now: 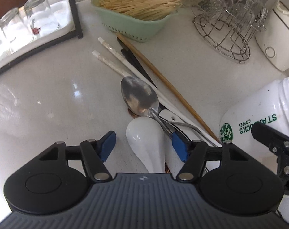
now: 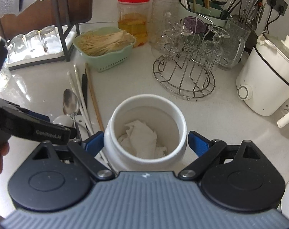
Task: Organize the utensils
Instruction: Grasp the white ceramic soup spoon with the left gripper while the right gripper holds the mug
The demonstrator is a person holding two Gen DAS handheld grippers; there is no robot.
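On the pale speckled countertop (image 1: 49,99), a heap of utensils at twelve o'clock from the left gripper (image 1: 143,146): white ceramic soup spoon (image 1: 146,143) between its spread blue fingers, tarnished steel spoon (image 1: 138,95) just beyond, white chopsticks (image 1: 114,57) and brown bamboo chopstick (image 1: 163,76) fanning toward eleven. At three o'clock, white Starbucks ceramic jar (image 2: 146,129), crumpled white paper inside, clamped by the right gripper (image 2: 146,143). Farther off at one, round wire glass rack (image 2: 184,72).
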